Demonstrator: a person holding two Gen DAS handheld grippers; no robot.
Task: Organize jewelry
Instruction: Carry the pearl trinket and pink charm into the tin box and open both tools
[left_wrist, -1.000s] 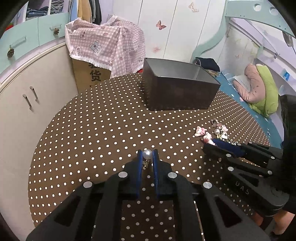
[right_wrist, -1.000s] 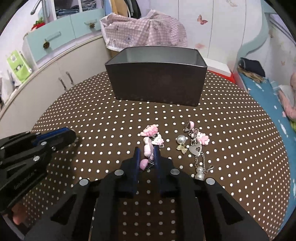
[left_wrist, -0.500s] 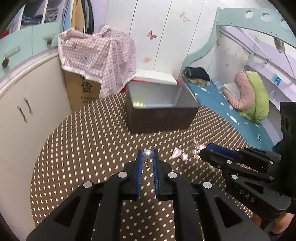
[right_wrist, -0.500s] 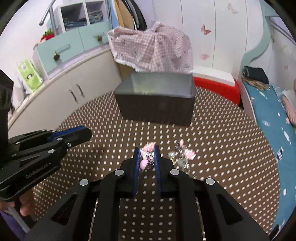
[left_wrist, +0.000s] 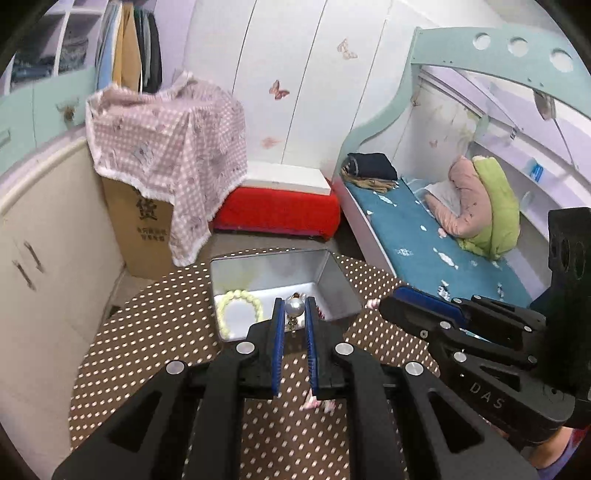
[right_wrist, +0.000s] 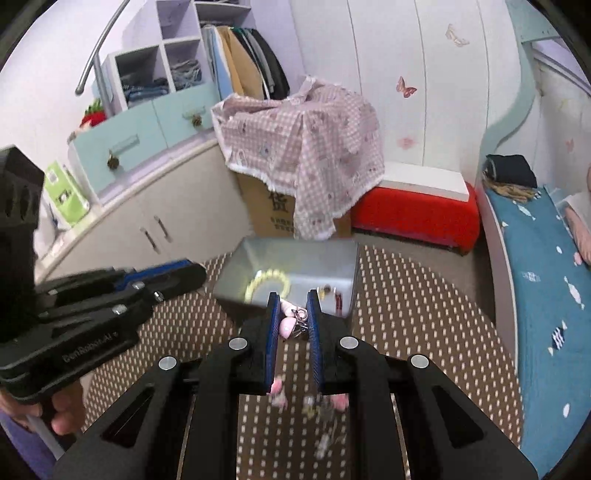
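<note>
On my dotted bench stands the open metal box, a pale bead bracelet inside. My left gripper pinches a pearl earring above the box's near wall; my right gripper pinches a pink charm beside it.

Left gripper, right gripper: raised, jaws clamped.

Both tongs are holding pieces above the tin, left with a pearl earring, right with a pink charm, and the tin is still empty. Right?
Not quite: the tin is not empty. The left wrist view shows a pale green bead bracelet lying in it. The rest holds: the left tongs grip a pearl earring and the right tongs a pink charm.
</note>
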